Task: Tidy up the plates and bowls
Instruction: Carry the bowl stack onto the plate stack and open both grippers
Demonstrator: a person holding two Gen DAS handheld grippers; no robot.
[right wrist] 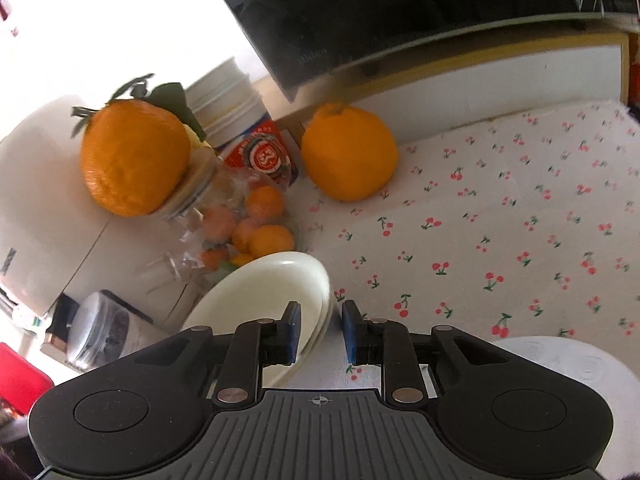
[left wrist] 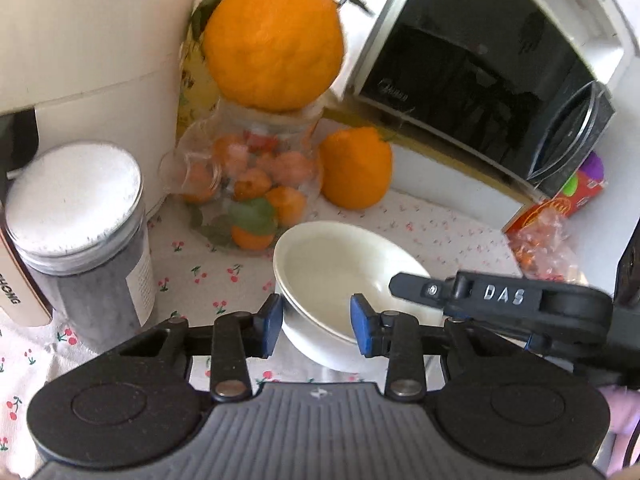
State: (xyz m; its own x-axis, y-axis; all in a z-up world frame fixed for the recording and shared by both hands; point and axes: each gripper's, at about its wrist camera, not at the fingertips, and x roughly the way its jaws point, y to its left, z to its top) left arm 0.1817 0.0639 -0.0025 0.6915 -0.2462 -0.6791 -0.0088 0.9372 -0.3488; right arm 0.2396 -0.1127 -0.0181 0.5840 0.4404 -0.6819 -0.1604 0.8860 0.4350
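Observation:
Two white bowls (left wrist: pixel 340 272) sit nested on the cherry-print cloth (left wrist: pixel 440 232). My left gripper (left wrist: pixel 317 328) straddles their near-left wall, with one blue pad against the outside and the other inside. In the right wrist view my right gripper (right wrist: pixel 320 332) pinches the stack's rim (right wrist: pixel 325 312), its left pad inside the bowls (right wrist: pixel 260 292). The right gripper's finger (left wrist: pixel 412 288) reaches over the rim's right side in the left wrist view.
Behind the bowls stands a glass jar of small oranges (left wrist: pixel 248 184) with a big orange (left wrist: pixel 276 40) on top. Another orange (left wrist: pixel 356 168), a white appliance (left wrist: pixel 92 40), a grey-lidded jar (left wrist: pixel 80 220), a microwave (left wrist: pixel 480 80) and a snack bag (left wrist: pixel 540 240) stand around.

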